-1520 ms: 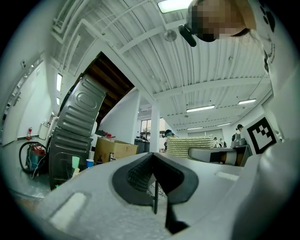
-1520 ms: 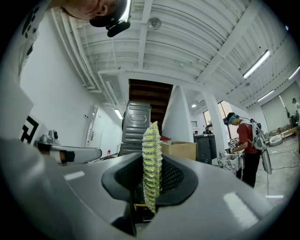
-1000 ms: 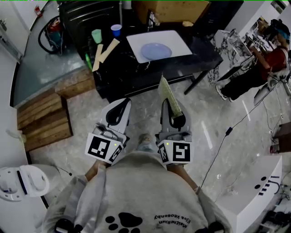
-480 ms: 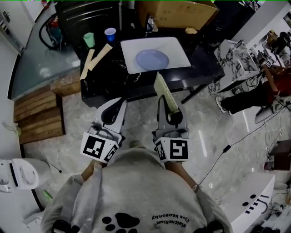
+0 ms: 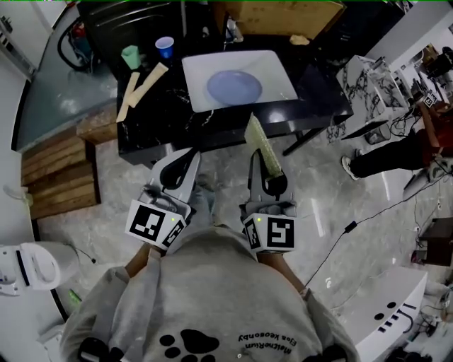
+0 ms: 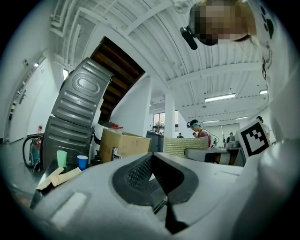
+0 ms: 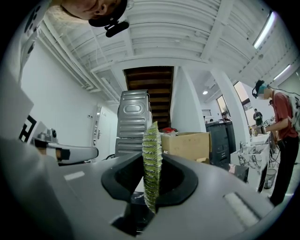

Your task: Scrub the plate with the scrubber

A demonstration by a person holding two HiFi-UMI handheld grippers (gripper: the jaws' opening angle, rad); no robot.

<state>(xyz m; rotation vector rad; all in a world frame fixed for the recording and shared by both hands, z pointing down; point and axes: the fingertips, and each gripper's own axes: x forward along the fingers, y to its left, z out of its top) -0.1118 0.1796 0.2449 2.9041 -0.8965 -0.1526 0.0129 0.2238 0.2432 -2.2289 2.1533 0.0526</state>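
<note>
A pale blue plate (image 5: pixel 234 87) lies on a white tray (image 5: pixel 277 69) on the black table (image 5: pixel 311 99), ahead of both grippers. My right gripper (image 5: pixel 261 157) is shut on a flat green-yellow scrubber (image 5: pixel 262 146), which stands on edge between its jaws (image 7: pixel 152 159) and points toward the table's near edge. My left gripper (image 5: pixel 184 161) is beside it at the same height, shut with nothing between its ribbed pads (image 6: pixel 138 171). In the left gripper view the scrubber (image 6: pixel 185 144) shows off to the right. Both grippers are held over the floor, short of the table.
A green cup (image 5: pixel 130 55), a blue cup (image 5: pixel 164 47) and two wooden pieces (image 5: pixel 139 83) sit at the table's left end. A cardboard box (image 5: pixel 283 14) stands behind the tray. Wooden pallets (image 5: pixel 56 173) lie at the left. A person (image 5: pixel 417 134) stands at the right, and a cable (image 5: pixel 340 233) crosses the floor.
The table, tray and plate have drawn nearer to the grippers in the head view. Both grippers keep the same pose, the right one still gripping the scrubber.
</note>
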